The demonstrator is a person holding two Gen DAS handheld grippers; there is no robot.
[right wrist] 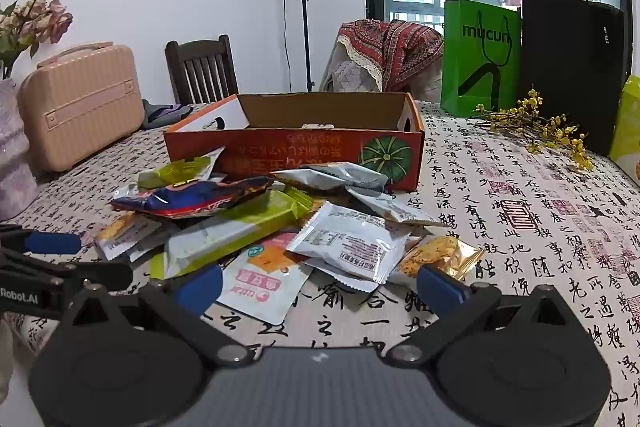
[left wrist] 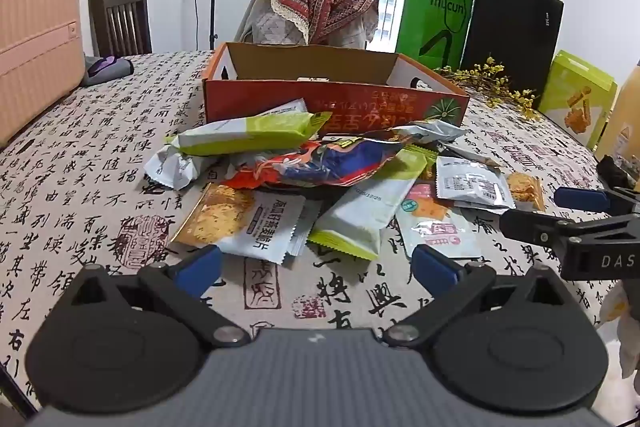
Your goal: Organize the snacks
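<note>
A heap of snack packets lies on the table in front of an open orange cardboard box. On top sit a green-and-white wrapper and a red-and-blue bag. My left gripper hovers open just short of the heap, with nothing between its blue pads. My right gripper is also open and empty, its pads either side of a pink-and-white packet. The right gripper's fingers show at the right edge of the left wrist view.
A calligraphy-print tablecloth covers the table. A pink case stands at the left, green and black bags with yellow flowers at the back right. A draped chair stands behind the box.
</note>
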